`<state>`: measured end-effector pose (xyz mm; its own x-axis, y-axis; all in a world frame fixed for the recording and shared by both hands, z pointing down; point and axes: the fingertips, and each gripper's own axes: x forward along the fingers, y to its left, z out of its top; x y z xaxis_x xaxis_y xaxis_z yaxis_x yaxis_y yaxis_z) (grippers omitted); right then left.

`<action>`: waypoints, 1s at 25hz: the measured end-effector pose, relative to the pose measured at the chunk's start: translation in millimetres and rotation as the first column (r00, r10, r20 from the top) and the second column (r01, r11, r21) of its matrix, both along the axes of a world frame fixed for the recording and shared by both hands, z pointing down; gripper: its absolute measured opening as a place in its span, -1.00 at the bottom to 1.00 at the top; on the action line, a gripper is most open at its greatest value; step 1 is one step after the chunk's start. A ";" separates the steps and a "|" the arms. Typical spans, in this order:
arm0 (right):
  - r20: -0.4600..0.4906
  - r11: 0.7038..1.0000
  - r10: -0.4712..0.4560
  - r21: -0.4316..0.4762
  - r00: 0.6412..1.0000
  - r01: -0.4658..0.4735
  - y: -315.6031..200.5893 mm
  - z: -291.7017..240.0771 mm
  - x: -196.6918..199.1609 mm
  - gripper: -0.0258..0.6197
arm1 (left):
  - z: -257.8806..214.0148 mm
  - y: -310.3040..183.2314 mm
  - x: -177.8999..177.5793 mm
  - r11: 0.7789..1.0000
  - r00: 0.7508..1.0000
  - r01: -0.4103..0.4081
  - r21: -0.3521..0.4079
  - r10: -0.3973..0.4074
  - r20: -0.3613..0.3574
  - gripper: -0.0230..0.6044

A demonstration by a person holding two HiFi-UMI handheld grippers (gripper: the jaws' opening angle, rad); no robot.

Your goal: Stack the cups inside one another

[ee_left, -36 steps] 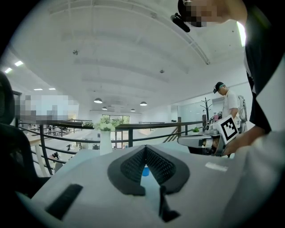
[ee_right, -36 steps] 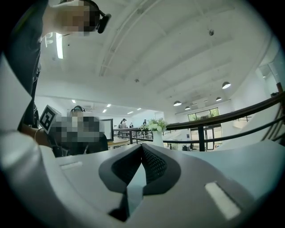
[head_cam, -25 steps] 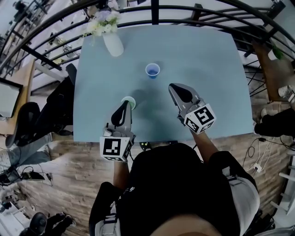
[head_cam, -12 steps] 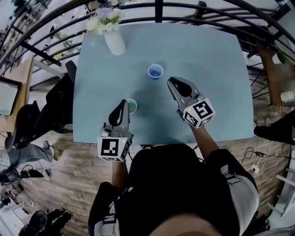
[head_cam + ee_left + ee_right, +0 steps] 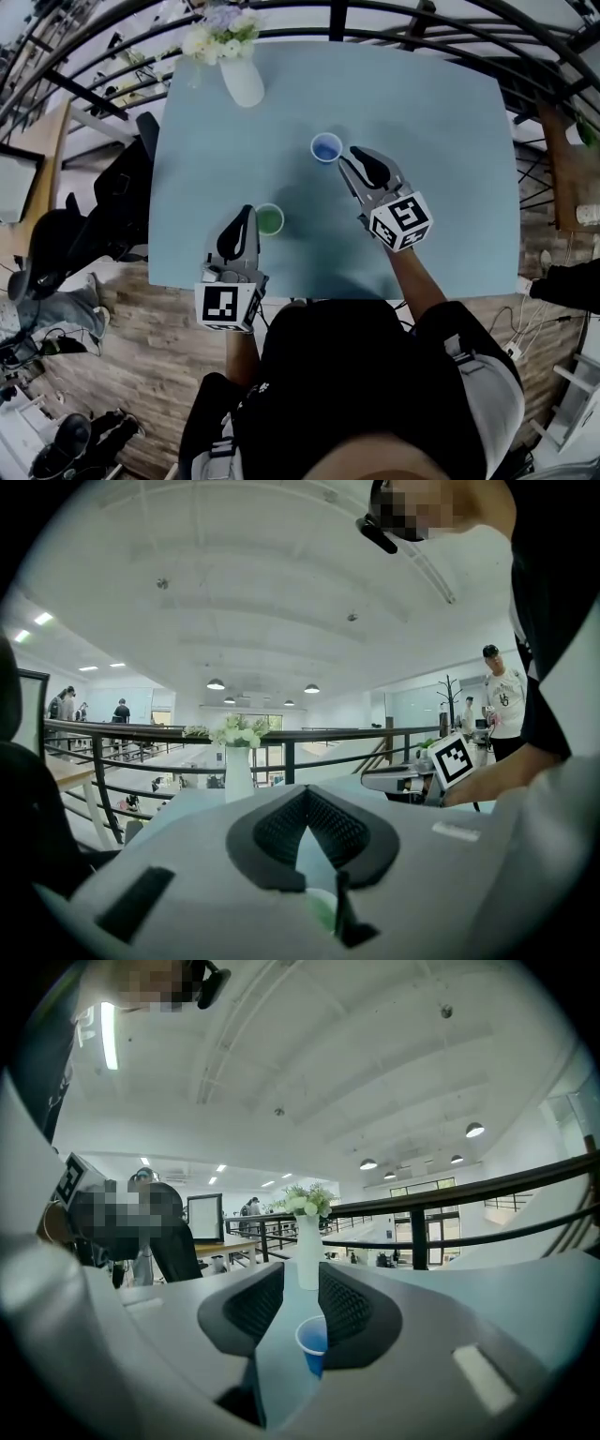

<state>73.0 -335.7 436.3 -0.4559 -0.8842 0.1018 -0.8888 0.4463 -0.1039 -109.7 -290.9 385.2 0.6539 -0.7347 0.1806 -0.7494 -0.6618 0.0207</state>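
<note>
Jaws on the right gripper (image 5: pixel 359 161) have just been parted and brought up to the blue cup (image 5: pixel 326 147), so a grasp seems prepared. The left gripper (image 5: pixel 242 217) is pressed together beside the green cup (image 5: pixel 269 220).

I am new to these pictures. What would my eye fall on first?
On the pale blue table, a blue cup stands near the middle and a green cup nearer the person, both upright and apart. The right tool, its jaws just opening and empty, points at the blue cup; the shut left tool is beside the green one. A white vase of flowers stands at the far left corner.
</note>
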 end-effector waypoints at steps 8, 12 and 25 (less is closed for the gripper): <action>-0.056 0.999 -0.020 -0.033 0.998 0.018 -20.5 21.0 -5.3 -0.41 | 4.7 -11.1 -8.4 1.000 1.000 0.029 -0.009 -0.029 0.009 -0.97; -0.065 0.998 -0.034 -0.050 0.997 0.030 -27.1 32.0 -8.8 -0.33 | 6.8 -15.9 -10.4 0.999 0.999 0.040 -0.007 -0.040 0.011 -0.97; -0.120 0.993 -0.061 -0.107 0.991 0.048 -42.8 62.5 -13.7 -0.05 | 11.9 -24.4 -17.9 0.997 0.997 0.070 -0.026 -0.069 0.029 -0.97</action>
